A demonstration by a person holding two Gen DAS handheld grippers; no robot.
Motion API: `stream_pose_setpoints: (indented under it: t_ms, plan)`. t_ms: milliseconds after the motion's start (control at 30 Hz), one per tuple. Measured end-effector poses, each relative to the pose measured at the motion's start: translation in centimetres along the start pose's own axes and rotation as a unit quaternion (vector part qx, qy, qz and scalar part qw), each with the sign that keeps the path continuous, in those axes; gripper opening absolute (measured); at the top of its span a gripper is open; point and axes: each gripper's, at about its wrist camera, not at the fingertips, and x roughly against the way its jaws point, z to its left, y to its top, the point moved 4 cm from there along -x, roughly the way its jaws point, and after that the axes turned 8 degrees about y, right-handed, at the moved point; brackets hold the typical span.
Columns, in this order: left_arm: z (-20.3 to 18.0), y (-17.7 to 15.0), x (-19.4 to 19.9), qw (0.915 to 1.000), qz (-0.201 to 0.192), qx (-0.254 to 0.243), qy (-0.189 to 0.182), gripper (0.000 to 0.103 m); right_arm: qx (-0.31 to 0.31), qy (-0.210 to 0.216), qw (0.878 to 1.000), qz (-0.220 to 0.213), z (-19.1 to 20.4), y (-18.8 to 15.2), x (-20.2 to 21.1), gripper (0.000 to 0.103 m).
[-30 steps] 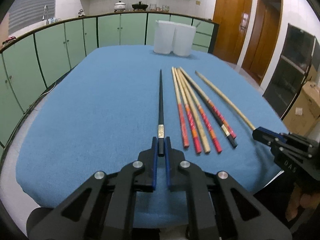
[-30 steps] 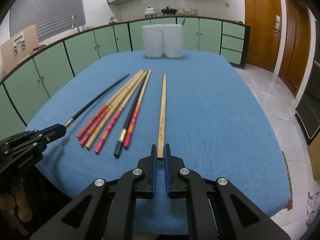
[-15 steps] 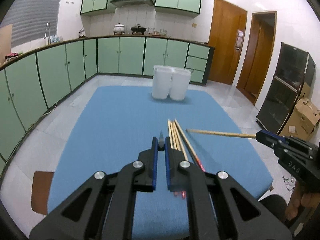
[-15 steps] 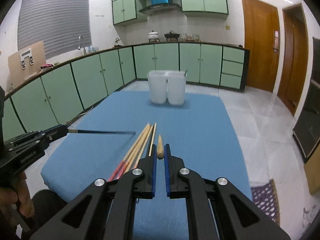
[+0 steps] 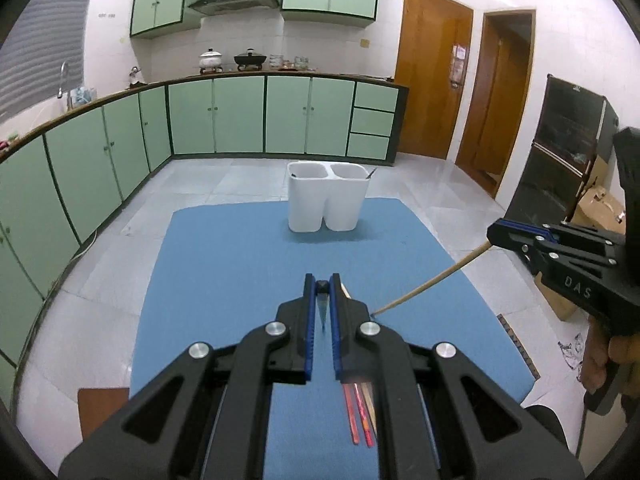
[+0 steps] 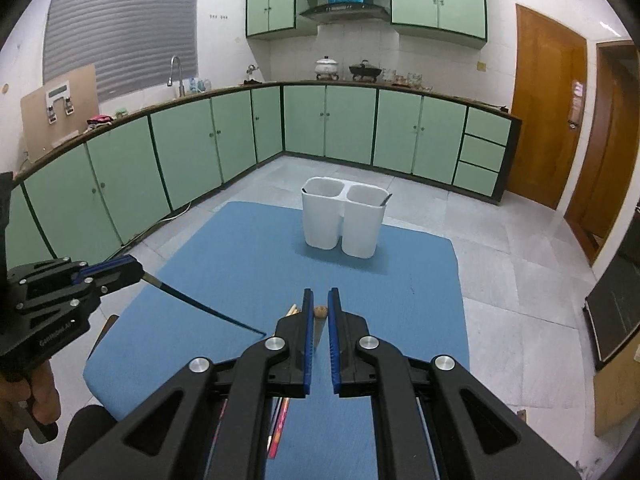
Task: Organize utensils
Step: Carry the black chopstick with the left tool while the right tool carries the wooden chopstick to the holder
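Observation:
My left gripper is shut on a black chopstick, held high above the blue table with its tip hanging down; it also shows in the right wrist view. My right gripper is shut on a plain wooden chopstick, also lifted and pointing down; it shows in the left wrist view. A white two-compartment holder stands at the table's far end, also in the right wrist view. Several red-banded chopsticks lie on the cloth below the grippers.
The blue cloth-covered table stands in a kitchen with green cabinets behind and to the left. Wooden doors and a dark cabinet are at the right. A brown stool sits beside the table's left edge.
Both grippers have risen well above the table, each with its chopstick. The chopsticks have swung from lying flat to hanging tip-down. The table now appears smaller and lower.

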Motion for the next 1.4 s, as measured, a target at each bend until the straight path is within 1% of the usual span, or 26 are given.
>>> stream_pose_setpoints:
  t_ms: [133,200,300,533,733,833,967,1100,1200,1267,1400]
  plan:
    - [0.3,2.2,-1.5,0.9999,0.007,-0.008,-0.003,0.006,0.002,0.006,1.000,0.018,-0.6,2.0,-1.3,0.007]
    - [0.5,2.8,-2.1,0.9999,0.012,-0.006,-0.010,0.006,0.004,0.007,1.000,0.026,-0.8,3.1,-2.0,0.007]
    - [0.8,4.0,-2.8,0.9998,0.012,-0.009,-0.010,0.006,0.004,0.011,0.999,0.037,-1.1,4.0,-2.6,0.007]
    - [1.1,7.5,-3.1,0.9999,-0.001,-0.005,-0.013,0.006,0.010,0.009,0.999,0.038,-1.4,6.6,-2.3,0.007]
    - [0.4,12.1,-2.8,0.9996,-0.027,-0.011,-0.007,0.006,0.006,0.000,1.000,0.023,-2.3,10.8,-1.4,0.007]
    - [-0.2,15.1,-2.8,0.9986,-0.048,-0.022,0.003,0.006,-0.005,-0.001,1.000,0.014,-3.3,13.3,-1.2,0.007]
    - [-0.4,18.8,-3.0,0.9971,-0.073,-0.020,0.014,0.006,-0.021,-0.002,1.000,-0.013,-4.7,17.3,-1.0,0.007]
    - [-0.4,22.5,-3.7,0.9951,-0.097,-0.004,0.019,0.006,-0.022,-0.009,0.999,-0.040,-5.5,21.0,-1.2,0.007]
    - [-0.6,24.9,-4.6,0.9935,-0.112,0.006,0.022,0.006,-0.020,-0.017,0.998,-0.054,-6.4,23.8,-2.3,0.007]
    - [-0.9,26.2,-5.7,0.9926,-0.119,0.009,0.023,0.006,-0.020,-0.022,0.998,-0.060,-7.0,25.0,-3.2,0.007]
    - [-1.7,28.0,-8.5,0.9903,-0.136,0.010,0.028,0.006,-0.025,-0.026,0.997,-0.067,-8.6,26.2,-6.1,0.007]
